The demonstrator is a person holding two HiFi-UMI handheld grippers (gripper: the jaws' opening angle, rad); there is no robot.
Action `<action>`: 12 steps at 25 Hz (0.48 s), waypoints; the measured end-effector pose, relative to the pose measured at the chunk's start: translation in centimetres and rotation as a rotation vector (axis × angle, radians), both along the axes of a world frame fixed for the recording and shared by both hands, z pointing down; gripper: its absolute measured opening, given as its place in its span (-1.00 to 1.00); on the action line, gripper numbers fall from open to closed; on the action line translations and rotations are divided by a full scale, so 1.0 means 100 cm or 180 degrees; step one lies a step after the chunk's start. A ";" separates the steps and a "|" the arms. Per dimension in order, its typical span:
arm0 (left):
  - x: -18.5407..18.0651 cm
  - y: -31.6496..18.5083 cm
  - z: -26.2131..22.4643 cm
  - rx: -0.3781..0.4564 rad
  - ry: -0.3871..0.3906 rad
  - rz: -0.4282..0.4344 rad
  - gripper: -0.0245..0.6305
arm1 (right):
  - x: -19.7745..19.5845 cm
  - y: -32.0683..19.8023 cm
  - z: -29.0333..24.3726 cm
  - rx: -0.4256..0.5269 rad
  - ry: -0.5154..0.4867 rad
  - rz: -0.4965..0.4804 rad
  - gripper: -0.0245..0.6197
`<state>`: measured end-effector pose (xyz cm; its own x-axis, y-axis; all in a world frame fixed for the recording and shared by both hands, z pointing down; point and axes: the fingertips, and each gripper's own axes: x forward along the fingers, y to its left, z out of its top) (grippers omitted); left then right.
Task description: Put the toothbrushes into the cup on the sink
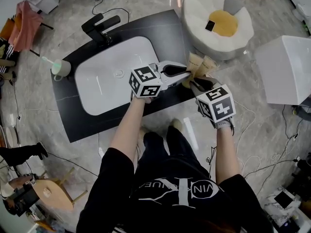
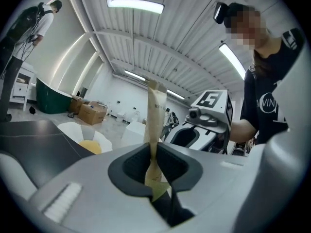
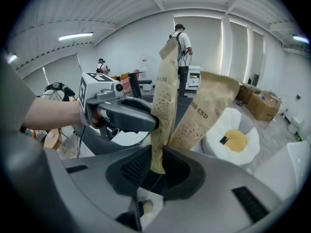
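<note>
While clamping the foot of a kraft-paper toothbrush sleeve (image 3: 165,91) in the right gripper (image 3: 158,166), jaws almost together on the paper, pinching what seems the same sleeve higher up with the left gripper (image 2: 155,178), jaws likewise narrowed tight onto it. Holding all this over the right end of the dark countertop (image 1: 160,25), well apart from the white cup (image 1: 62,69) standing left of the sink basin (image 1: 112,74). Likely separating it from the second sleeve (image 3: 206,110) just beside it. Needing a slow, straight pull, firm pinches, no twisting, paper tearing easily
</note>
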<state>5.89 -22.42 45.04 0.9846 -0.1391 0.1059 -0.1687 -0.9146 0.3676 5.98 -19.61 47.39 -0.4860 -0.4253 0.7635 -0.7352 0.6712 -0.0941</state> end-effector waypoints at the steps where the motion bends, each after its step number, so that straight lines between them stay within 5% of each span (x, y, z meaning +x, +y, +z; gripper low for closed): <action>1: 0.001 0.002 0.002 0.0019 -0.0043 0.0016 -0.76 | 0.001 0.000 0.000 0.0005 0.0002 0.0006 -0.82; 12: 0.010 0.011 0.015 0.0083 -0.0272 0.0100 -0.76 | 0.007 0.002 0.002 0.0006 -0.0015 0.0041 -0.82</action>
<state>6.91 -21.27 46.50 0.9761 -0.1121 0.1864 -0.1695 -0.9290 0.3291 6.67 -19.40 47.63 -0.4840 -0.4330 0.7604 -0.7434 0.6618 -0.0963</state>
